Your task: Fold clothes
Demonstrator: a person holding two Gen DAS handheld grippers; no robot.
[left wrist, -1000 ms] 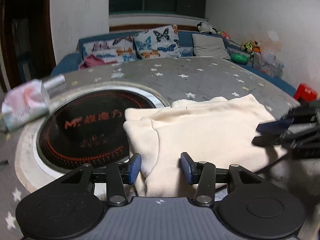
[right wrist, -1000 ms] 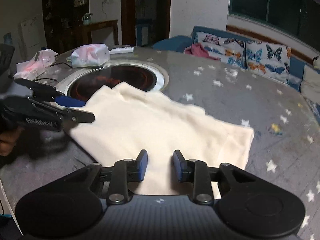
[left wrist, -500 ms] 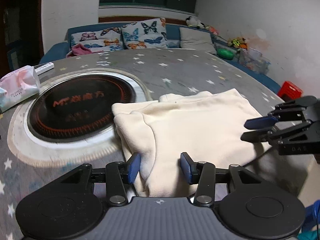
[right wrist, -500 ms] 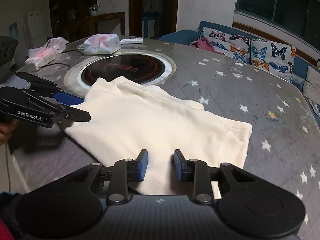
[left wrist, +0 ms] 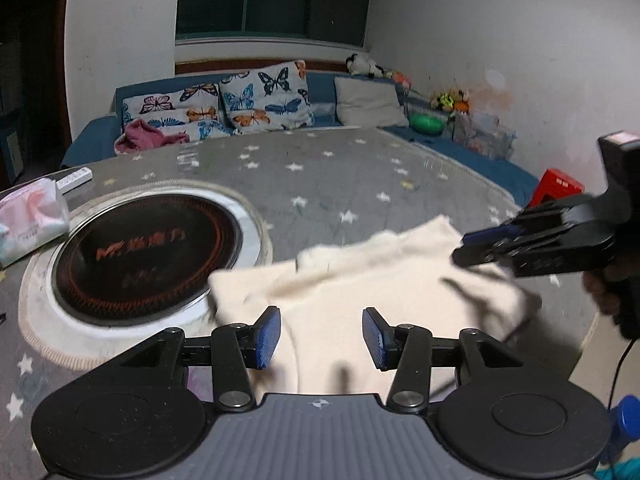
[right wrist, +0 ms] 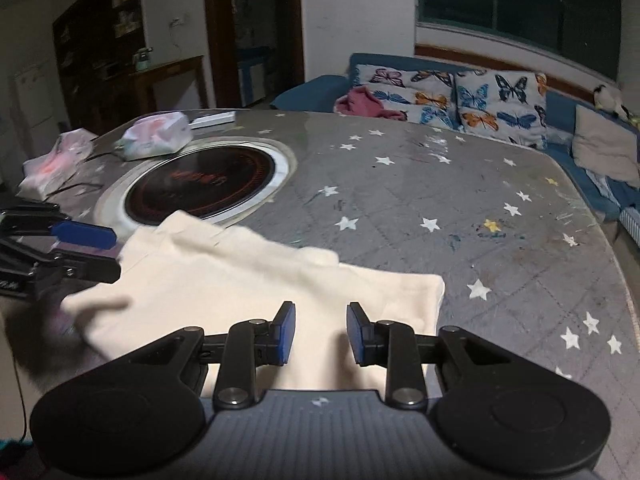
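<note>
Star-printed grey cloth covers the round table (right wrist: 400, 208) under both tools. Nearest, the left gripper (left wrist: 321, 336) and right gripper (right wrist: 321, 332) hang with jaws parted and nothing between them above the folded cream knitted garment (left wrist: 360, 296), which lies flat beside the round black induction hob (left wrist: 148, 256). Half a second ago they sat lower over it; both have lifted away, so this fold looks finished. Beyond, butterfly cushions (right wrist: 452, 92) line a blue sofa.

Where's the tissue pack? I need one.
In the left wrist view, the tissue pack lies at the table's far left, beside the round cooktop.
</note>
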